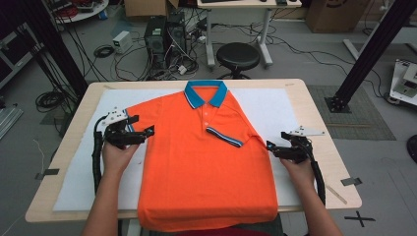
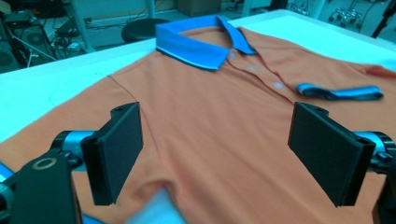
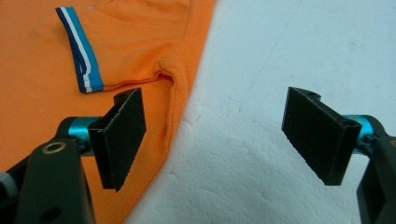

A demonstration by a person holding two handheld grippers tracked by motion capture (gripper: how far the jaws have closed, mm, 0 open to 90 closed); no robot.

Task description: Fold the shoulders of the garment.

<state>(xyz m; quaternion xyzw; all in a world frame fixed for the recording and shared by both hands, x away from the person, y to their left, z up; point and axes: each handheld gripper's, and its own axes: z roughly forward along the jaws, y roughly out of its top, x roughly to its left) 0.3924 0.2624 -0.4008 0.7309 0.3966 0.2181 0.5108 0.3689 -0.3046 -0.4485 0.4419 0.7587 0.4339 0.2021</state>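
Black foam-faced jaws stand wide apart on the left gripper (image 1: 139, 127), which grips nothing and hangs over the left edge of an orange polo shirt (image 1: 196, 162); in the left gripper view (image 2: 215, 154) the pads frame the shirt's chest and the blue collar (image 2: 196, 44) beyond. On the other side, the right gripper (image 1: 272, 147) is spread just as wide and holds nothing, poised at the shirt's right edge near the armpit; seen from the right gripper view (image 3: 215, 140), one pad sits over orange cloth and the other over the white mat (image 3: 289, 60). The shirt lies front up and flat in the middle of the table (image 1: 314, 113), collar at the far side, hem draped over the near edge. Its right sleeve (image 1: 231, 132) is folded in across the chest, the blue-and-white striped cuff (image 3: 79, 56) lying on the orange front. White matting covers most of the pale wooden tabletop under the garment. Beyond the far edge stand a black stool (image 1: 238, 56) and a tangle of floor cables (image 1: 113, 54).
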